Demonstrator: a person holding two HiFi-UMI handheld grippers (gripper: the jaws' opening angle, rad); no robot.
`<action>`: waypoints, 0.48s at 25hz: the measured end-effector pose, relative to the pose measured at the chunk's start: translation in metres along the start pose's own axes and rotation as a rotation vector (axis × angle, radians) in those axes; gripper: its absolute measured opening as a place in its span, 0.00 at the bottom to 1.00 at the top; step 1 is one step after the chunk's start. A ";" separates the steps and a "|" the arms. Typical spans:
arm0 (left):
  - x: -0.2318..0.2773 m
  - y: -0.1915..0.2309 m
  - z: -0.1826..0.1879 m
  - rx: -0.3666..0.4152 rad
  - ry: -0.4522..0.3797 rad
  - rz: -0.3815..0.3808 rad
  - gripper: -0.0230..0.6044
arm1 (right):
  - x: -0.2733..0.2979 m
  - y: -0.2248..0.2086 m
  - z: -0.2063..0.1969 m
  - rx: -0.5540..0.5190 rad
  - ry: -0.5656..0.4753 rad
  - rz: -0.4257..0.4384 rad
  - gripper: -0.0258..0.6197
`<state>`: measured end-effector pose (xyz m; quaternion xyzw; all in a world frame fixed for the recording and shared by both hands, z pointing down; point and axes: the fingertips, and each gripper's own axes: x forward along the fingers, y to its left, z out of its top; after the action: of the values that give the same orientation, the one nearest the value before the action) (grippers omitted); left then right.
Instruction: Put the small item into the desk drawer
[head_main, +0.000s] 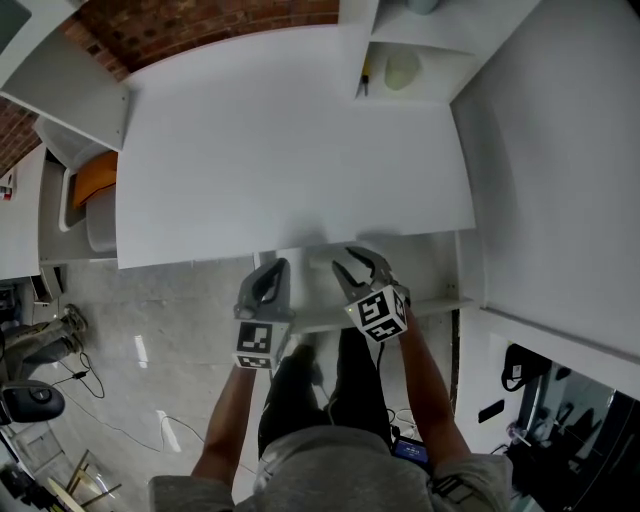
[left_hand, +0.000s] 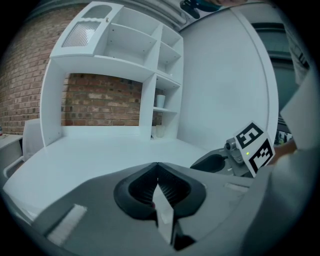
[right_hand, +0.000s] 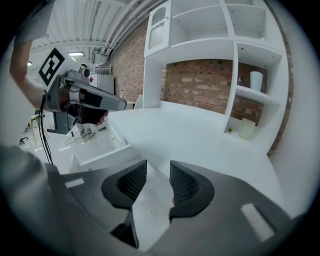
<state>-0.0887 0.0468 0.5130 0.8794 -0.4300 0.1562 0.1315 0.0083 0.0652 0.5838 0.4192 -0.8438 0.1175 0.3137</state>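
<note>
The left gripper (head_main: 272, 270) has its jaws closed together on nothing. The right gripper (head_main: 362, 265) has its jaws apart, empty. Both hover at the desk's (head_main: 280, 150) near edge.

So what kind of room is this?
Probably a study corner set up inside a lab or workshop: a white desk with cubby shelves, a brick wall behind it, and cables trailing across the floor.

Head camera looks down; gripper cameras, seemingly near, share the desk (head_main: 300, 150).
</note>
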 end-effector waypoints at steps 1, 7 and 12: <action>-0.002 -0.001 0.005 0.004 -0.003 -0.001 0.06 | -0.006 -0.004 0.008 0.003 -0.016 -0.013 0.27; -0.013 -0.007 0.046 0.033 -0.056 -0.001 0.06 | -0.044 -0.021 0.056 0.021 -0.125 -0.106 0.23; -0.027 -0.018 0.077 0.061 -0.099 -0.018 0.06 | -0.076 -0.032 0.086 0.066 -0.201 -0.172 0.19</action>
<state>-0.0774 0.0485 0.4304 0.8936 -0.4228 0.1245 0.0845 0.0307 0.0546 0.4674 0.5098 -0.8276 0.0752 0.2226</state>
